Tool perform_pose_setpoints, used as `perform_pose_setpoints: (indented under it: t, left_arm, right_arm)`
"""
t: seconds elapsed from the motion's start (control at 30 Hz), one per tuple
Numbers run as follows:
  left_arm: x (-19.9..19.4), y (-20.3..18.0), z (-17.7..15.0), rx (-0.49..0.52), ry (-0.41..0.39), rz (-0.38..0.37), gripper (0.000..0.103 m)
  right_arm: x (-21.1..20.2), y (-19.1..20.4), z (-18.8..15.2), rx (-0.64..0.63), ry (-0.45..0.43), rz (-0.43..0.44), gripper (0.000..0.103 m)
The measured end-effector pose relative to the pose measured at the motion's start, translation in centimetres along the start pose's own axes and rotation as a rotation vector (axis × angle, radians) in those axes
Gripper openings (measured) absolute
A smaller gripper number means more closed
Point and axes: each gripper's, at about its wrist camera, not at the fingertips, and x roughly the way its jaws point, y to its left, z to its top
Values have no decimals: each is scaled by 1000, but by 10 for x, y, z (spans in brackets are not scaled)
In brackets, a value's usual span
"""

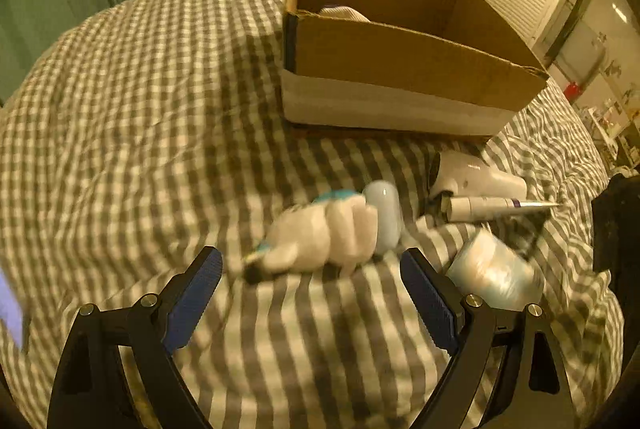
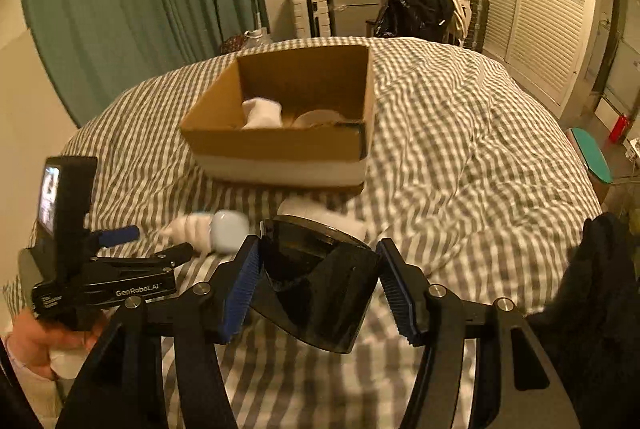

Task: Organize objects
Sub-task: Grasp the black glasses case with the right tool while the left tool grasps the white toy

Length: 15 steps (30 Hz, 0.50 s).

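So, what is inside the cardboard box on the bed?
Inside the cardboard box lie a white sock-like cloth and a round pale item. The near wall hides the box floor and anything lower.

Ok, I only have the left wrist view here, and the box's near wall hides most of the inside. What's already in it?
Observer: The right wrist view looks down into the cardboard box. A white rolled cloth lies in it, with a pale round item beside it.
Operator: And is the right gripper holding anything?
Observer: No. The right gripper is open, with its fingers either side of a dark tinted plastic piece. One pad stands clear of it.
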Motion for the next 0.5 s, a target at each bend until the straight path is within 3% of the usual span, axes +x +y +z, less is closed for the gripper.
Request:
perform_pose_setpoints:
  t: [0.23, 0.33, 0.4, 0.47, 0.5]
  left_arm:
    - [47, 5, 17, 8, 84, -5, 93]
    - [55, 8, 20, -9, 87, -48, 91]
    - [55, 7, 22, -4, 81, -70, 85]
    - [53, 6, 23, 2, 71, -91, 71]
    - [52, 5, 23, 6, 69, -91, 70]
  right_arm:
    - [47, -17, 26, 46, 46, 16, 59]
    - [67, -18, 32, 44, 68, 27, 59]
    - [81, -17, 34, 38, 87, 32, 59]
    - [91, -17, 31, 31, 107, 35, 59]
    - [97, -16, 30, 28, 119, 39, 59]
